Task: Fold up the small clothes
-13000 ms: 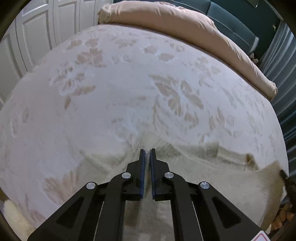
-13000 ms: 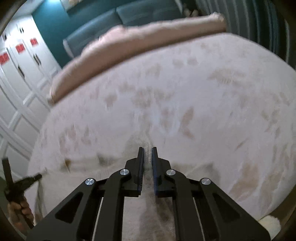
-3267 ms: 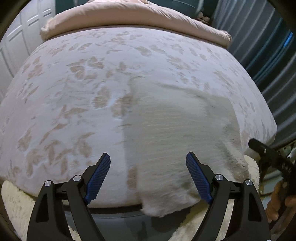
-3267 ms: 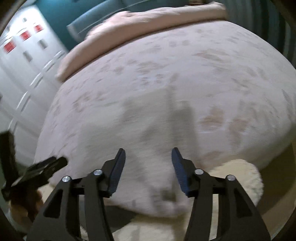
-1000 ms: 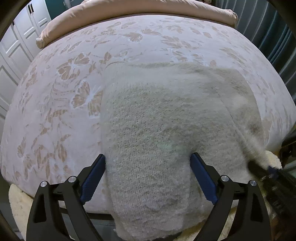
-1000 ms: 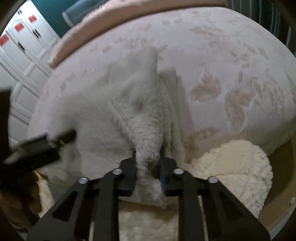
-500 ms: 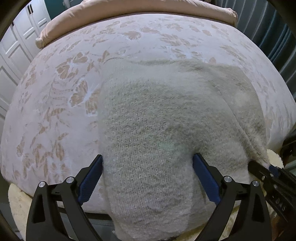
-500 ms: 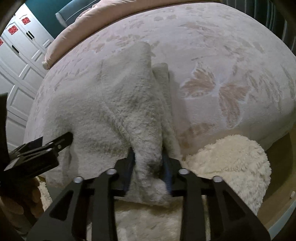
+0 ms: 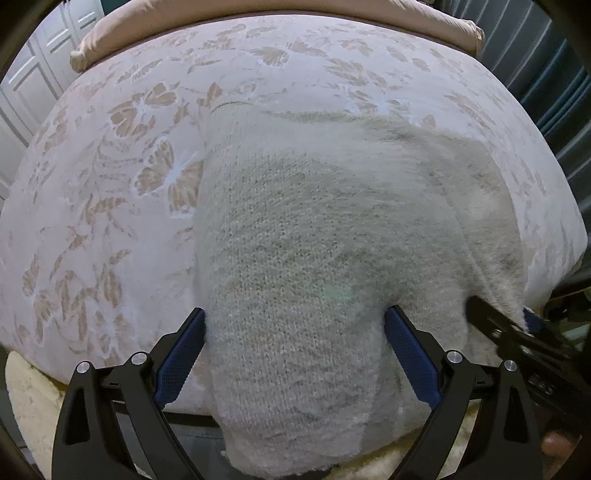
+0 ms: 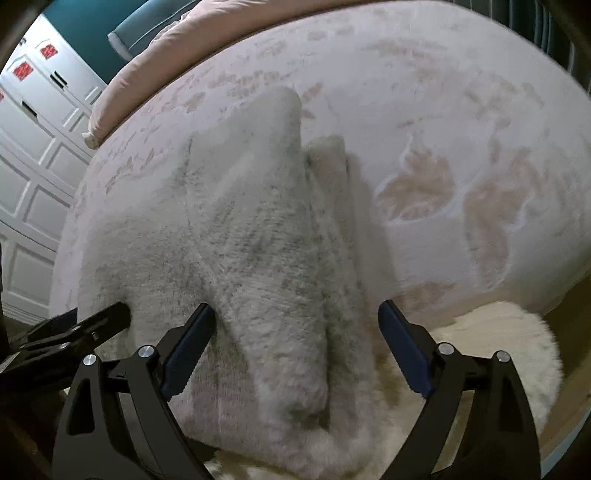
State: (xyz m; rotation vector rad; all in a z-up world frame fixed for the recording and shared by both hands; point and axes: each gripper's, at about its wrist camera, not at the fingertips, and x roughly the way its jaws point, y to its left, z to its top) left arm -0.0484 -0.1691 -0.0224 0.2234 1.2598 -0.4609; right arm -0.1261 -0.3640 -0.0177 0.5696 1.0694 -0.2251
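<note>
Both claws wide, gripping nothing: left claw (image 9: 293,349), right claw (image 10: 295,347) straddle the knit sweater (image 9: 314,251) draped over the bed's (image 9: 110,184) near edge. Grab hem corners evenly, w/ tension, before folding.

A sweater (image 9: 303,258) lies on the bed (image 9: 92,221), near its close edge. Its near end hangs over that edge. The left gripper (image 9: 293,350) is at the near side, with one of its jaws on each side of the hanging part. The right gripper (image 10: 295,347) is to the right of it, and its jaws stand on each side of a raised fold of the sweater. A rolled blanket (image 9: 258,7) lies along the far edge of the bed. A fuzzy rug (image 10: 517,354) lies on the floor below the near edge. Cupboard doors (image 10: 33,155) stand to the left of the bed.
</note>
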